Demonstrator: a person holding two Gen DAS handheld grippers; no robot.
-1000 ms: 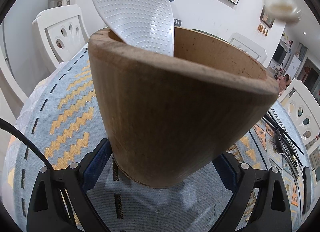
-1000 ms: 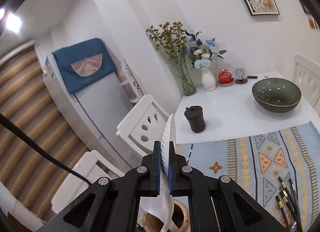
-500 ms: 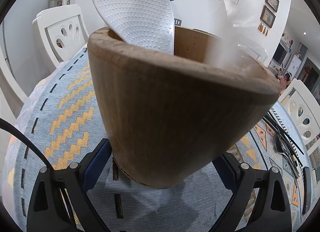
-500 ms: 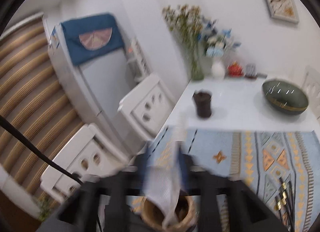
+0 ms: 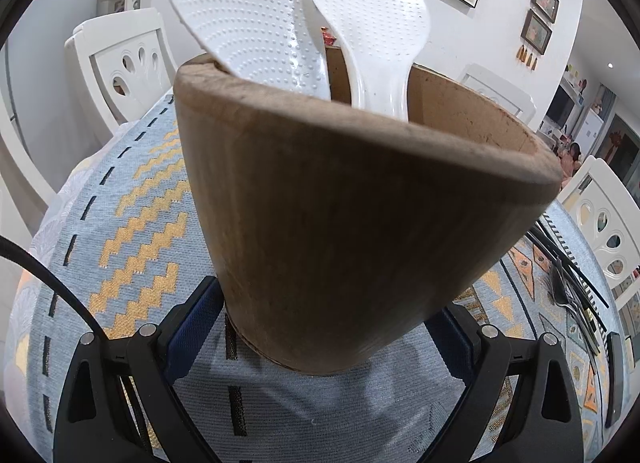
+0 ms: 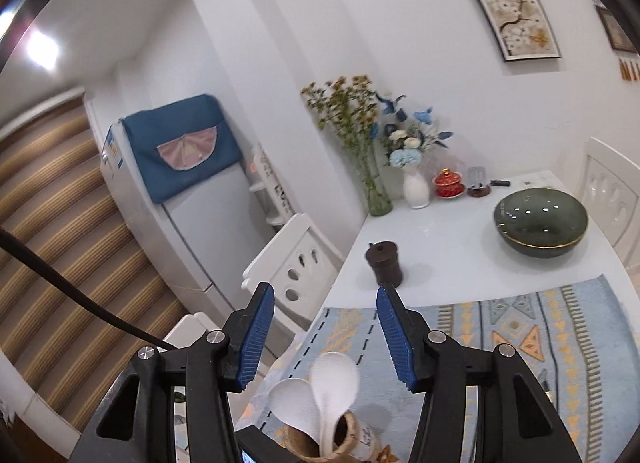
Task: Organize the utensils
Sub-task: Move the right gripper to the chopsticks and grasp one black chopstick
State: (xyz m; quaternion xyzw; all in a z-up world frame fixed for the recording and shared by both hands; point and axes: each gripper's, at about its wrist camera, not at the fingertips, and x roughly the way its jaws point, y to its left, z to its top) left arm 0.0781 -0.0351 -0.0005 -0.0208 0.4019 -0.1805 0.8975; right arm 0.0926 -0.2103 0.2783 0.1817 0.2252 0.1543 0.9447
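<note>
- Two white rice paddles [image 5: 248,11] [image 5: 372,23] are already standing in the wooden holder [image 5: 360,199], handles down and heads leaning apart above the rim. This part of the task looks done.
- Left to do, in my judgement: the dark chopsticks and a fork [image 5: 568,283] are lying on the patterned cloth [image 5: 132,199] of the surface, to the right of the left tool.
- The left tool [image 5: 324,327] is pointing steeply down, and its blue pads are pressing the base of the holder from both sides, steadying it.
- The right tool [image 6: 324,339] is hanging above the holder, tilted slightly down. Its jaws are opening and nothing is between them; the paddles are standing below and free.
</note>
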